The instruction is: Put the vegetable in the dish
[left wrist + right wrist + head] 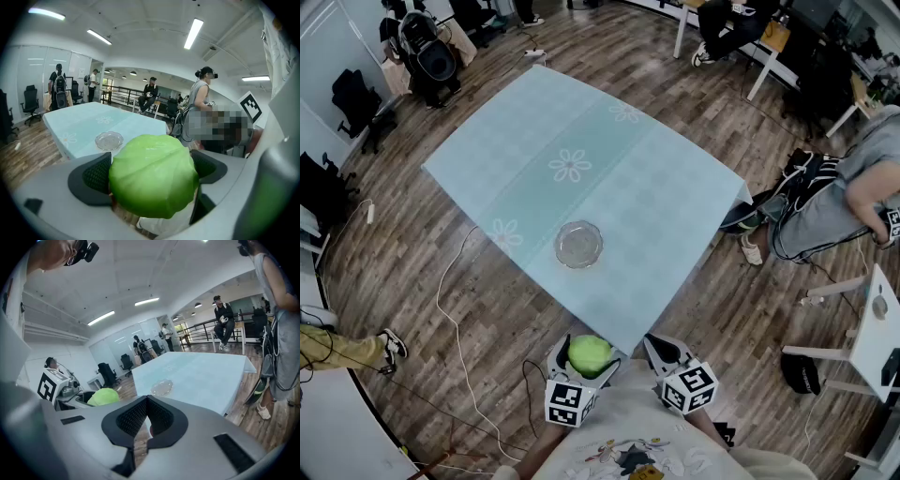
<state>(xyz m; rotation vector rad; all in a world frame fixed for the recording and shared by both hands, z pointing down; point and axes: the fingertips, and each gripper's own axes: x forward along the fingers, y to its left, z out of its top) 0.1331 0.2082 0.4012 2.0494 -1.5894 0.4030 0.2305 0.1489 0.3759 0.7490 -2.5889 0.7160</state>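
Grips a green cabbage [153,177] between wide-spread jaws of the left gripper [151,171], hiding the near desk [79,124] edge there. Holds the right gripper [146,414] empty, jaws together. Shows, from the head view, the glass dish [578,245] mid-desk, well apart.

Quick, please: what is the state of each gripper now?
Left gripper: closed on the green cabbage.
Right gripper: closed, holding nothing.

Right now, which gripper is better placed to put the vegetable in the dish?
Left. The left gripper grips the green vegetable, and the glass dish sits ahead of it on the table. The right gripper is shut with nothing between its jaws.
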